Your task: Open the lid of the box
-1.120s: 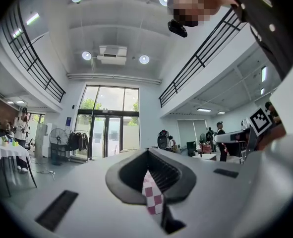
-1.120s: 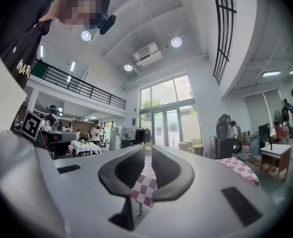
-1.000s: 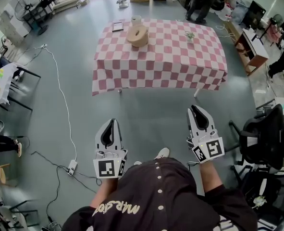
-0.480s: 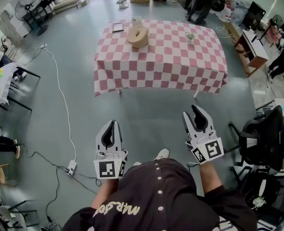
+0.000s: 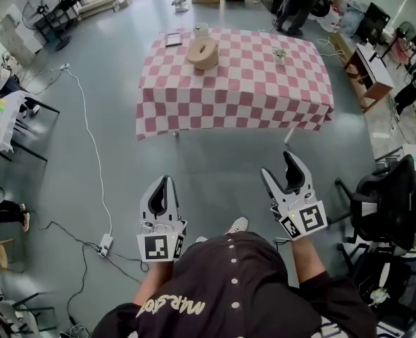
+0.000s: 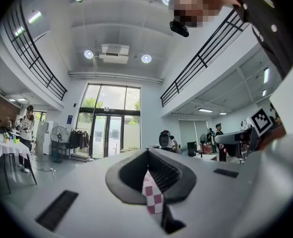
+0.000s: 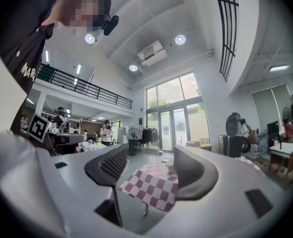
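Observation:
A round tan box (image 5: 202, 53) stands on the far-left part of a table under a pink-and-white checked cloth (image 5: 250, 97), well ahead of me across bare floor. Both grippers hover close to my body, far from the table. My left gripper (image 5: 161, 183) is shut and holds nothing; in the left gripper view (image 6: 148, 155) only a sliver of cloth shows through the slit. My right gripper (image 5: 285, 169) is open, its jaws have just been opening, and nothing is between them. In the right gripper view (image 7: 150, 155) the table (image 7: 153, 187) shows between the jaws, with the box (image 7: 172, 168) partly behind the right jaw.
On the table are a white cup-like thing (image 5: 200, 29), a dark flat frame (image 5: 172, 39) and a small plant (image 5: 279, 52). A white cable (image 5: 88, 132) runs over the floor to a power strip (image 5: 106, 243). A black office chair (image 5: 391, 203) stands at my right.
The right gripper's jaws have spread apart from nearly shut to clearly open. The left gripper and the things on the table have stayed as they were.

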Available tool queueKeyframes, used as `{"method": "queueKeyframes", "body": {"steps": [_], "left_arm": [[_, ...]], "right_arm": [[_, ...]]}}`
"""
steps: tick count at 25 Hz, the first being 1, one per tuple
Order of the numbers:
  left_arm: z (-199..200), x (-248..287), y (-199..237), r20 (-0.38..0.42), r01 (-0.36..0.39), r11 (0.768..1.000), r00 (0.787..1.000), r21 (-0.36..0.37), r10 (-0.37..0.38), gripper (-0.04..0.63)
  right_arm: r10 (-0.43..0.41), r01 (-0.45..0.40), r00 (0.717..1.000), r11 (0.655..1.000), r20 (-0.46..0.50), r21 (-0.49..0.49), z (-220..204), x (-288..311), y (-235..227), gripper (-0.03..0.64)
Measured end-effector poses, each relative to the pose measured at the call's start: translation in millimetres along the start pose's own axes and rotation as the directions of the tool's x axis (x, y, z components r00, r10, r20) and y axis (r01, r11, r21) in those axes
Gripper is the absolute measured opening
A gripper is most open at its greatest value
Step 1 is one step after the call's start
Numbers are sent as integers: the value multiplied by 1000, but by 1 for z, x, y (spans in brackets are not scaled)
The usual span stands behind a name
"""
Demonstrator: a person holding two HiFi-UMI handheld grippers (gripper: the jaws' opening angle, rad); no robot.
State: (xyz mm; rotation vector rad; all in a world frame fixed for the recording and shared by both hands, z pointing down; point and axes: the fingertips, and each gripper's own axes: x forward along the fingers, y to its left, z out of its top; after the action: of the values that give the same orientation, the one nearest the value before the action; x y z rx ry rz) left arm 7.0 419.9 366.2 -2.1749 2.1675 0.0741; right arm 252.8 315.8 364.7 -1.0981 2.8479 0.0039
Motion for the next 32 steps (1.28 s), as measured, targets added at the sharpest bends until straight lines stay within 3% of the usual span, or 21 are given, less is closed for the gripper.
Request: {"method": "queueKeyframes", "body": {"steps": [18,32], "left_arm": [[-1,16,-13,-12,19,1000,1000,-6,-19,6],[-8,54,-49,-13,-7,1000,1000,2,7,6]], "right_arm": [[26,-25,1000,1000,7,-14,-2,2,-6,456],[46,-46,999,999,4,-13,-10,10,-61,460]]}}
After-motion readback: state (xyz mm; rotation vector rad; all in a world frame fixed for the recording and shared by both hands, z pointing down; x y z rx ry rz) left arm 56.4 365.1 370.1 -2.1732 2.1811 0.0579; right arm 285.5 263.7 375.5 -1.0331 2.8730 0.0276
